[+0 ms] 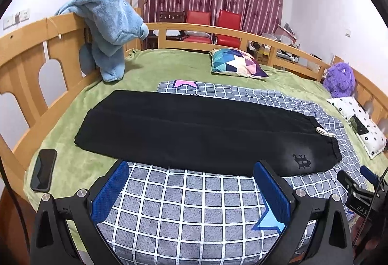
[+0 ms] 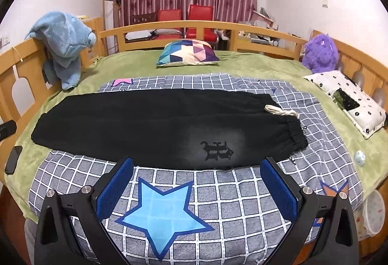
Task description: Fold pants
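Observation:
Black pants (image 1: pixel 194 129) lie flat on a grey checked mat (image 1: pixel 189 211) on the bed, folded lengthwise, waistband with white drawstring at the right, leg ends at the left. They also show in the right wrist view (image 2: pixel 157 124). My left gripper (image 1: pixel 191 168) is open and empty, just in front of the pants' near edge. My right gripper (image 2: pixel 197 165) is open and empty, near the waist end by the dark logo (image 2: pixel 217 150). The right gripper also shows at the right edge of the left wrist view (image 1: pixel 359 182).
A black phone (image 1: pixel 43 169) lies on the green bedspread (image 1: pixel 157 66) at the left. A blue plush towel (image 1: pixel 109 27) hangs on the wooden bed rail (image 1: pixel 24 64). A colourful cushion (image 1: pixel 238 62), a purple plush toy (image 2: pixel 320 51) and a white flowered pillow (image 2: pixel 349 97) lie beyond.

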